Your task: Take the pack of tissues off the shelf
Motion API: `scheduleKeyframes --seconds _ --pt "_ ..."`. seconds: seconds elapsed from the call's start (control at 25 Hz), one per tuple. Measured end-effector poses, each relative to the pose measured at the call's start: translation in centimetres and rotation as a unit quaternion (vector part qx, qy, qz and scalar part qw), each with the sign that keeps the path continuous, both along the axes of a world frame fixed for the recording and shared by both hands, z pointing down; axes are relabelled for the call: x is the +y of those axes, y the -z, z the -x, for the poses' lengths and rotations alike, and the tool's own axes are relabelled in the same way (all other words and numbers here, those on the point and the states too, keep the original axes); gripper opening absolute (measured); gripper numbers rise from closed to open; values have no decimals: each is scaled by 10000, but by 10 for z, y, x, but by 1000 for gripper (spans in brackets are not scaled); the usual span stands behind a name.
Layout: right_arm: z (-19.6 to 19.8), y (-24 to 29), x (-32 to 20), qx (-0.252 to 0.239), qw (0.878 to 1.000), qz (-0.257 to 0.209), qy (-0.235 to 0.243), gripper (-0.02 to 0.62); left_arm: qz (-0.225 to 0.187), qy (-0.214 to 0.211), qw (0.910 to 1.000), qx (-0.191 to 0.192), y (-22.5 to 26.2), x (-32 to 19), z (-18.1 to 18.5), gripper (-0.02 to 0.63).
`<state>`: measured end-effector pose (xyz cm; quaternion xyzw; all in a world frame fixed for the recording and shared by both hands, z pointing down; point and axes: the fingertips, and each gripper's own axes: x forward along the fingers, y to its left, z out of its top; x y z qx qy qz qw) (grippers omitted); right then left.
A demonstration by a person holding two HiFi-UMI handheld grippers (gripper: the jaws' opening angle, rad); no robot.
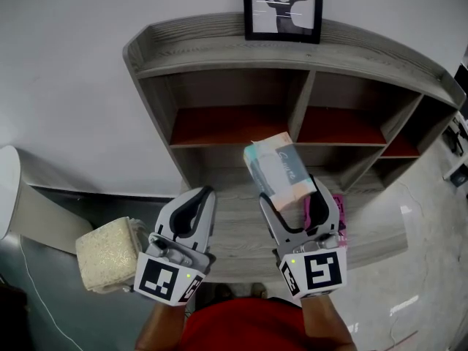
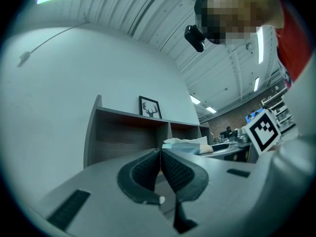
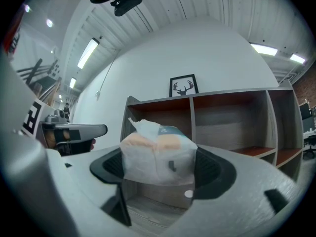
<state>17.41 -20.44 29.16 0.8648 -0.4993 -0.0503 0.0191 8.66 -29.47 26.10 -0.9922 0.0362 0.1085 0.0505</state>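
Note:
The pack of tissues (image 1: 276, 168), teal and white with a peach end, is clamped between the jaws of my right gripper (image 1: 290, 194). It hangs in front of the grey wooden shelf unit (image 1: 219, 46), above its lower ledge (image 1: 234, 232). The right gripper view shows the pack (image 3: 157, 154) filling the gap of the right gripper (image 3: 160, 166), both pads pressed on its sides. My left gripper (image 1: 205, 194) is level with it on the left, jaws shut with nothing between them (image 2: 160, 152). The pack (image 2: 190, 143) also shows to the right in the left gripper view.
A framed deer picture (image 1: 283, 6) stands on top of the shelf unit. Its compartments (image 1: 227, 123) have red floors and look bare. A pink object (image 1: 338, 212) lies on the ledge beside the right gripper. A beige spongy block (image 1: 110, 256) sits low at the left.

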Motion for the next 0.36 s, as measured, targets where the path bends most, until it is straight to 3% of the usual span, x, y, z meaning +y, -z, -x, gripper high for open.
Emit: scheduleKeyframes --seconds 0.36 --pt "-3 -1 0 -43 10000 -4 -32 385 23 2 10000 -8 -2 0 0 12"
